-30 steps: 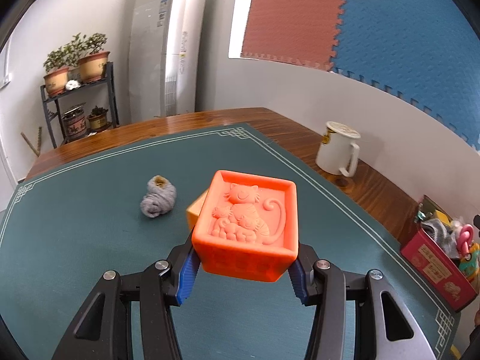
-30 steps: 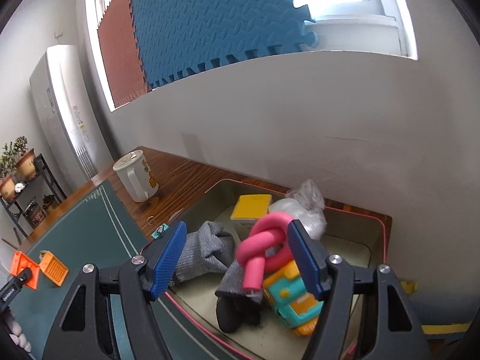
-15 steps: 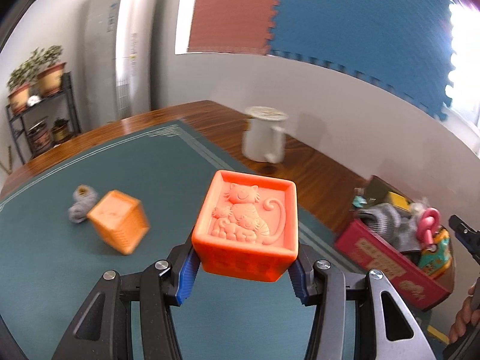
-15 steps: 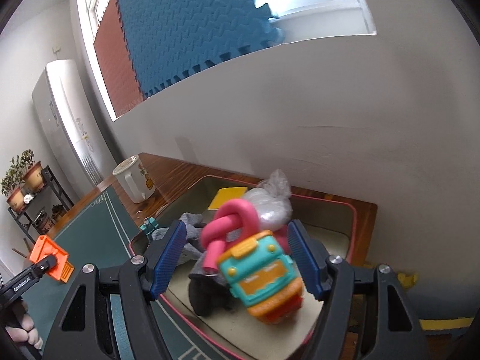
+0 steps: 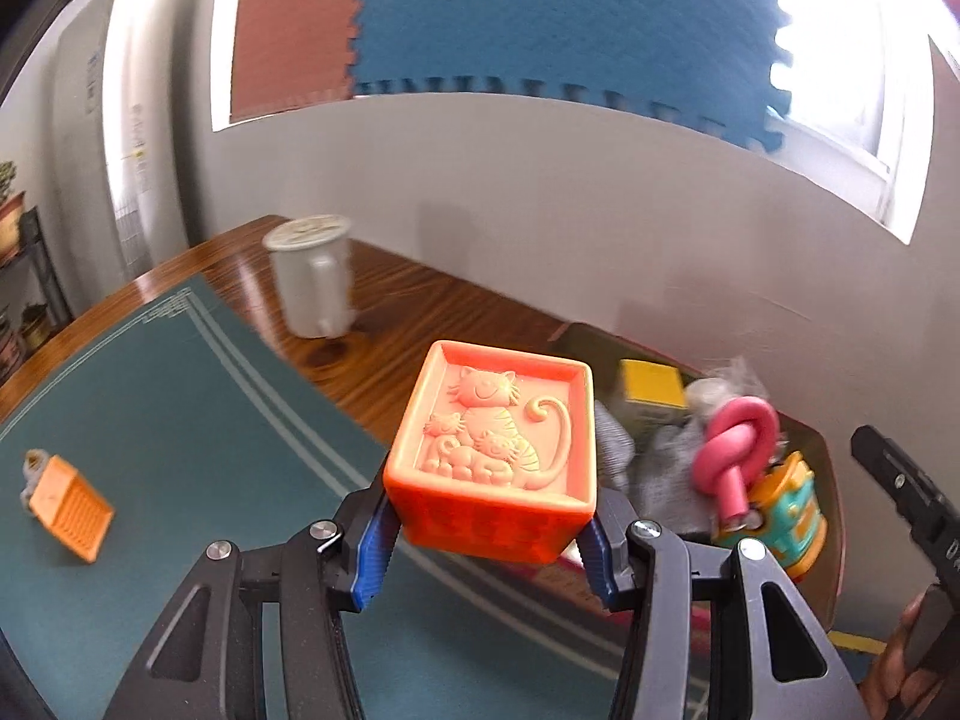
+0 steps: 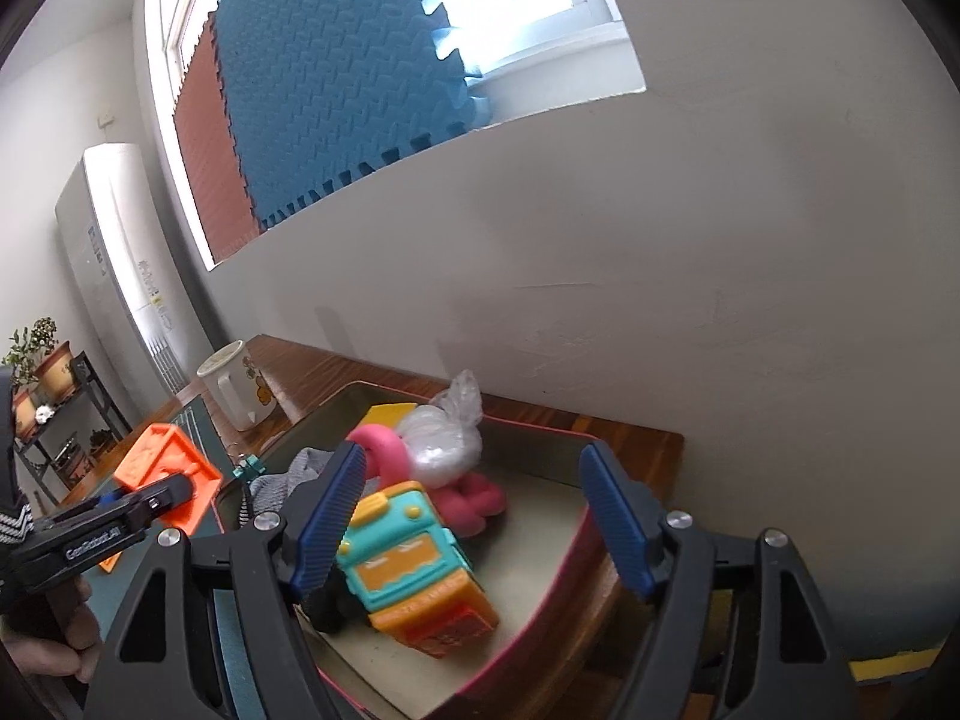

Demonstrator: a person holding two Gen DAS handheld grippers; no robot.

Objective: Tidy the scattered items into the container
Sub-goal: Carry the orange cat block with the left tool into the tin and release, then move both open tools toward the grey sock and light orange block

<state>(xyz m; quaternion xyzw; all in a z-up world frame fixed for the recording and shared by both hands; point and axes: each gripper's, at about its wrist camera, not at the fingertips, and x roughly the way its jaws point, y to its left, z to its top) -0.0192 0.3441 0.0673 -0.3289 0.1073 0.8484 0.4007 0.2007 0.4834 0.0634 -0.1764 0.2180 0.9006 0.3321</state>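
Note:
My left gripper (image 5: pixel 486 558) is shut on an orange block with a cat relief (image 5: pixel 495 450) and holds it in the air beside the red container (image 6: pixel 570 558); the block also shows in the right wrist view (image 6: pixel 165 474). The container holds a teal and orange toy (image 6: pixel 414 564), a pink knotted tube (image 5: pixel 741 450), grey socks (image 5: pixel 666 480), a yellow box (image 5: pixel 651 390) and a clear bag (image 6: pixel 444 438). My right gripper (image 6: pixel 474 522) is open and empty above the container. A second orange block (image 5: pixel 69 507) lies on the green mat, with a grey sock just behind it.
A white mug (image 5: pixel 312 282) stands on the wooden table (image 5: pixel 384 360) near the wall. The green mat (image 5: pixel 180 420) covers the table's middle. The container sits at the table's corner by the white wall (image 6: pixel 660 240). A plant shelf (image 6: pixel 42 396) stands far left.
My left gripper has carried the cat block rightward, from over the mat to beside the container. My right gripper has tilted up over the container, still open.

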